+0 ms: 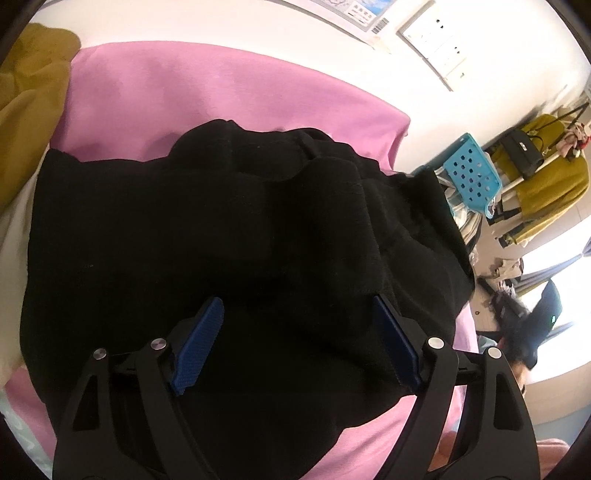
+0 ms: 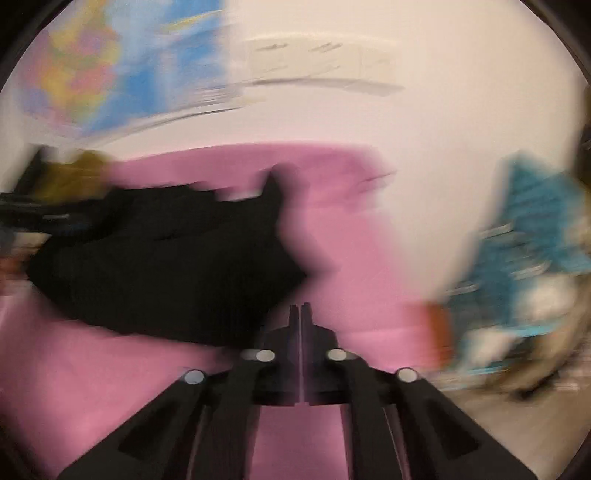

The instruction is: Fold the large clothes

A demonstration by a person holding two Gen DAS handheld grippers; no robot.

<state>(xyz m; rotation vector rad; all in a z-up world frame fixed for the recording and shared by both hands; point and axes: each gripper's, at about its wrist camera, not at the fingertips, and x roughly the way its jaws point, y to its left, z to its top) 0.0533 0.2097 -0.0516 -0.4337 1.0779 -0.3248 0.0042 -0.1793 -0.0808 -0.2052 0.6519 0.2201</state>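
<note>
A large black garment point(image 1: 229, 236) lies bunched and partly folded on a pink sheet point(image 1: 184, 92). My left gripper point(image 1: 297, 301) is over its near part, jaws wide apart, with the blue pads point(image 1: 199, 347) either side of a stretch of black cloth and not pinching it. The right wrist view is heavily blurred. There the same black garment point(image 2: 166, 266) lies to the left on the pink sheet point(image 2: 351, 240). My right gripper point(image 2: 300, 308) is shut with nothing between its fingers, just off the garment's right edge and above the sheet.
A mustard-yellow cloth point(image 1: 29, 81) lies at the sheet's far left corner. Past the sheet's right edge a blue perforated basket point(image 1: 472, 177) holds laundry, with a yellow coat and a black bag point(image 1: 524, 151) hanging behind it. A white wall point(image 1: 258, 33) runs along the far side.
</note>
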